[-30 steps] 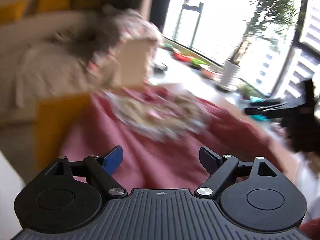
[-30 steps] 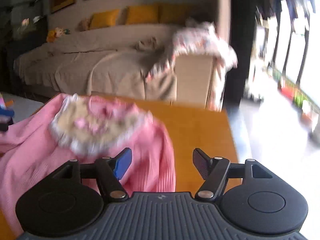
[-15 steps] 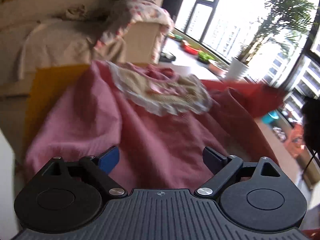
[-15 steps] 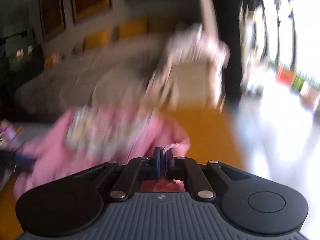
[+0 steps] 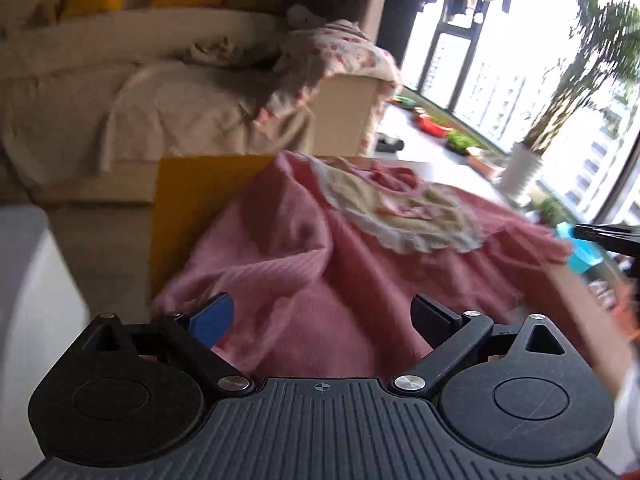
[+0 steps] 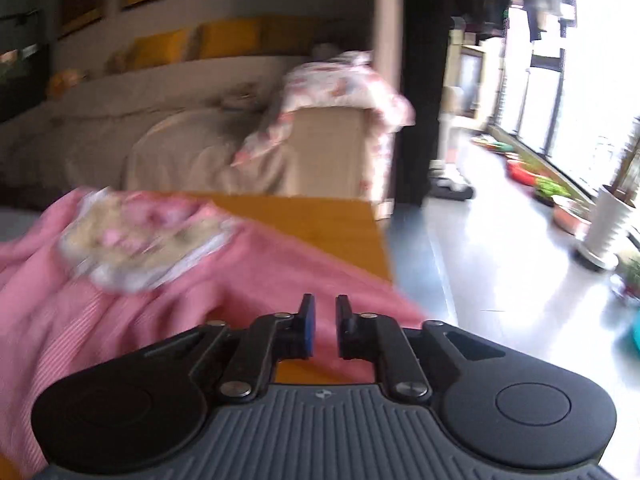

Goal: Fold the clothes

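The pink garment [image 5: 320, 264] lies spread over the yellow counter [image 5: 188, 200], rumpled and not flat, with a cream lace-edged collar [image 5: 400, 212] facing up near its far side. One part of it bunches toward the counter's left edge, and another part runs out to the right. It is not folded into a neat packet now; whether a fold is already in it I cannot tell from these views.

The cloth looks like a soft ribbed knit: light, limp, and not slippery. I judge it will sag and drag if it is lifted by one point, so it is better to take hold at an edge or a corner, such as a hem or a shoulder, with both sides held at once. The lace collar looks delicate and is a poor place to pinch.

The left gripper [image 5: 320, 316] hangs low over the near part of the garment, pointing along the cloth toward the collar; its jaws are wide apart and hold nothing. The right gripper [image 6: 322, 328] is at the garment's right edge, level and pointing across the counter toward the sofa [image 6: 180, 148]. Its jaws are nearly closed with a narrow gap, and pink cloth shows in that gap, but I cannot tell if they grip it.
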`<move>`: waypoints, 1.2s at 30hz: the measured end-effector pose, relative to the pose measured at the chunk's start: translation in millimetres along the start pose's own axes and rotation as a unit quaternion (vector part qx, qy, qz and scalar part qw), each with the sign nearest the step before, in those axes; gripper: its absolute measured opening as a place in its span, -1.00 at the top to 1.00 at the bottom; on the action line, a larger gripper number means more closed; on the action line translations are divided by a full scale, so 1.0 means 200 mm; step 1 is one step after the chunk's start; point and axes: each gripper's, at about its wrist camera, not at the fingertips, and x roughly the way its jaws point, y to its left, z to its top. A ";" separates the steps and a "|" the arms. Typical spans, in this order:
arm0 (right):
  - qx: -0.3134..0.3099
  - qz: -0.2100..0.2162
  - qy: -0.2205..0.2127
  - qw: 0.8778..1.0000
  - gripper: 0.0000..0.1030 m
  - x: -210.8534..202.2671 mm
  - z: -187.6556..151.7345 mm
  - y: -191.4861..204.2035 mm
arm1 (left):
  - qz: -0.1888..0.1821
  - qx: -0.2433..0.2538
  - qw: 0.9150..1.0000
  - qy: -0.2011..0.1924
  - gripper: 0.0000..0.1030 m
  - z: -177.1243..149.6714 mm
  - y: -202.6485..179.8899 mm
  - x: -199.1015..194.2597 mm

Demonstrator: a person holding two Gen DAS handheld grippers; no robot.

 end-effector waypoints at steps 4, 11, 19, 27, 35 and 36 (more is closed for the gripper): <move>-0.066 0.101 0.016 0.993 0.27 -0.06 -0.08 0.29 | 0.042 0.024 0.999 0.004 -0.92 0.00 0.03 0.03; -0.089 0.209 0.045 0.973 -0.14 -0.01 -0.27 0.62 | 0.042 0.024 0.998 0.037 -0.92 -0.01 0.11 0.10; -0.112 0.172 0.086 0.975 -0.46 -0.01 -0.31 0.52 | 0.073 0.010 0.997 0.013 -0.92 0.01 0.16 0.05; -0.067 0.122 0.097 0.985 -0.60 -0.16 -0.40 0.29 | 0.014 0.074 0.997 0.000 -0.96 -0.06 -0.07 -0.14; -0.154 0.210 0.011 0.965 -0.58 -0.37 -0.32 0.72 | -0.010 0.107 0.994 -0.016 -1.00 -0.10 -0.28 -0.21; -0.164 0.233 0.011 0.959 -0.58 -0.38 -0.31 0.79 | -0.010 0.107 0.994 -0.017 -1.00 -0.10 -0.28 -0.21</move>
